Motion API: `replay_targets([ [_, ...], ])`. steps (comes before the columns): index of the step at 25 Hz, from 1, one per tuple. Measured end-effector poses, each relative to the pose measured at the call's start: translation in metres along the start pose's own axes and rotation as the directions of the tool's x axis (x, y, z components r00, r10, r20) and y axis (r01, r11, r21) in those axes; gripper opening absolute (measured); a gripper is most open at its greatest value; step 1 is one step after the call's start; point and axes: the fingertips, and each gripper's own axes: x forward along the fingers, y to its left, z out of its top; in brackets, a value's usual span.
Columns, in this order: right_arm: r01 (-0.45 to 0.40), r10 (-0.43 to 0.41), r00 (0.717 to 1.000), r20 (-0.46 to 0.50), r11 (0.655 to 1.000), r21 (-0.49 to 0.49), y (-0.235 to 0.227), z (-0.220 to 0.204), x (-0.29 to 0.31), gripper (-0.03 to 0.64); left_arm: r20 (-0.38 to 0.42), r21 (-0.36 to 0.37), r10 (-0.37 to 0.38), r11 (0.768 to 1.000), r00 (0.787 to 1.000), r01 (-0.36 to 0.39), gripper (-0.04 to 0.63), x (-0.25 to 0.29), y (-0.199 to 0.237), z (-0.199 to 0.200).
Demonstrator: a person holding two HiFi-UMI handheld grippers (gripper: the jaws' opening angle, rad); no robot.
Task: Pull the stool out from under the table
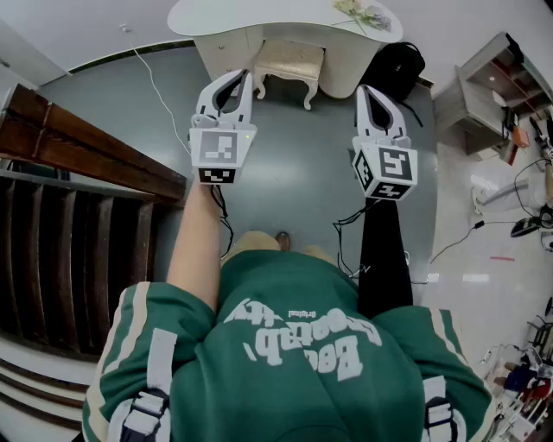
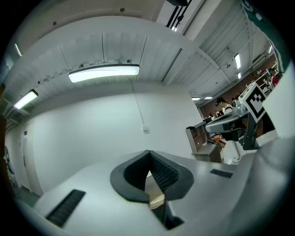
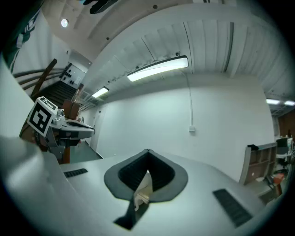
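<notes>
Two tools are held out ahead of the person, side by side and apart. The left tool has its jaws pressed together with nothing between them, and the right tool is closed and empty in the same way. Each carries one marker cube. Beyond the closed tips, both gripper views show only a white wall and one long ceiling lamp.

One stool with a cream cushioned seat and curved pale legs stands on the grey floor. It is partly tucked under the one white desk, with its front edge and front legs showing. In the head view the left tool's tips appear just beside the stool's left front leg; whether they touch cannot be told. One flower decoration lies on the desk. One black bag sits on the floor beside the desk. One open shelf unit at the right holds small items too tiny to name.
</notes>
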Motion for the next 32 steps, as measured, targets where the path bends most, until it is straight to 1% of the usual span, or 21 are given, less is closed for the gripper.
replay_targets([
  [10,-0.006,0.006,1.000,-0.007,1.000,-0.006,-0.002,-0.004,-0.008,0.008,0.013,-0.001,-0.008,1.000,1.000,0.008,0.015,0.001,-0.013,0.003],
  [15,-0.019,0.019,1.000,0.004,0.997,0.071,-0.005,-0.010,-0.010,0.008,0.002,-0.002,-0.003,1.000,1.000,0.003,0.015,-0.004,-0.012,0.003],
  [21,-0.025,0.027,0.999,-0.020,0.997,0.075,0.000,-0.021,0.004,0.009,-0.020,0.004,0.003,1.000,1.000,-0.003,0.015,0.001,0.000,-0.007],
  [26,-0.022,0.025,0.999,-0.039,0.997,0.079,0.000,-0.033,0.027,0.009,-0.020,0.034,0.010,0.999,1.000,-0.009,0.015,0.020,0.013,-0.019],
  [30,-0.003,0.007,0.998,-0.057,0.997,0.074,-0.009,-0.040,0.055,0.009,-0.023,0.006,-0.015,1.000,1.000,0.015,0.015,0.049,0.025,-0.033],
  [32,0.004,0.001,0.998,-0.065,0.998,0.069,-0.013,-0.041,0.074,0.009,-0.017,0.004,-0.019,1.000,1.000,0.019,0.015,0.067,0.037,-0.039],
])
